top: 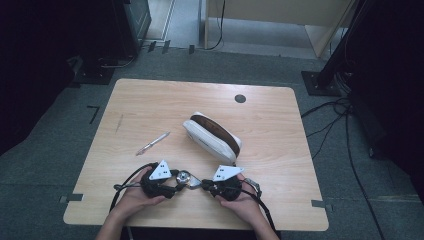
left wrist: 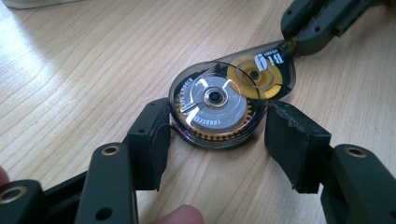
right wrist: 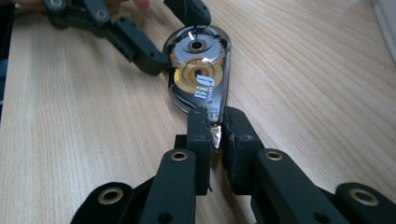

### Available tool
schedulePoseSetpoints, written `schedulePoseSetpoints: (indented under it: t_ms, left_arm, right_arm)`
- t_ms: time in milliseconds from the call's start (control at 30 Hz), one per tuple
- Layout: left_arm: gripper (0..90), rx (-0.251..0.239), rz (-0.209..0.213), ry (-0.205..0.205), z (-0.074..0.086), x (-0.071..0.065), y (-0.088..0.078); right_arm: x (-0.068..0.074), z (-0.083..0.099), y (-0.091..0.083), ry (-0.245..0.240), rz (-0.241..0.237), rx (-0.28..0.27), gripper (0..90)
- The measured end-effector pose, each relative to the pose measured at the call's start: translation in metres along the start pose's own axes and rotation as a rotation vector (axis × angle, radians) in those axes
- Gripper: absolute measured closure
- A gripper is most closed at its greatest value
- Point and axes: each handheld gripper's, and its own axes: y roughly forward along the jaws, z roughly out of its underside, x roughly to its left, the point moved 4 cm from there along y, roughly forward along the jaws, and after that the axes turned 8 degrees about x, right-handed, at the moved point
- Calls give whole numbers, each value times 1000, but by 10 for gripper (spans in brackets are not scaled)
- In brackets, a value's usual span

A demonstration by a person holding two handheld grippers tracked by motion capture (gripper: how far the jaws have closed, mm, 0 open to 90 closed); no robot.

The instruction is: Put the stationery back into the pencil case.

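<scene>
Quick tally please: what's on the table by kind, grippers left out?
Correction tape dispenser: 1
Pen: 1
Pouch: 1
Total: 3

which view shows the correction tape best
The left gripper view: the correction tape is close, both reels and lettering clear. The right gripper view shows it lengthwise, its tip between the fingers. The high view shows a small glint.

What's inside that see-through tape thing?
Inside the tape dispenser sit a silver wheel with a toothed rim and a gold wheel. The right tool covers its tip.
</scene>
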Motion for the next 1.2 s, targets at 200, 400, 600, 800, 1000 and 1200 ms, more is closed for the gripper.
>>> schedulePoseSetpoints:
  t_ms: [200, 400, 600, 800, 1000, 1200]
  left_arm:
    - [374, 8, -4, 23, 0, -3, 1]
    - [313, 0, -18, 55, -1, -8, 2]
    - [300, 1, -43, 81, -2, -11, 3]
    - [290, -3, -70, 88, -5, -15, 5]
    - [401, -14, -81, 93, -5, -15, 4]
    - [470, -26, -101, 132, -5, -17, 4]
  right_arm:
    - [0, -5, -5, 20, 2, -20, 826]
    - [0, -13, -12, 46, 6, -35, 826]
    - [1, -19, -15, 80, 3, -48, 826]
    - [5, -25, -17, 93, 3, -62, 826]
    - [9, -31, -21, 111, -3, -80, 825]
    - [8, -32, -22, 101, -9, -108, 801]
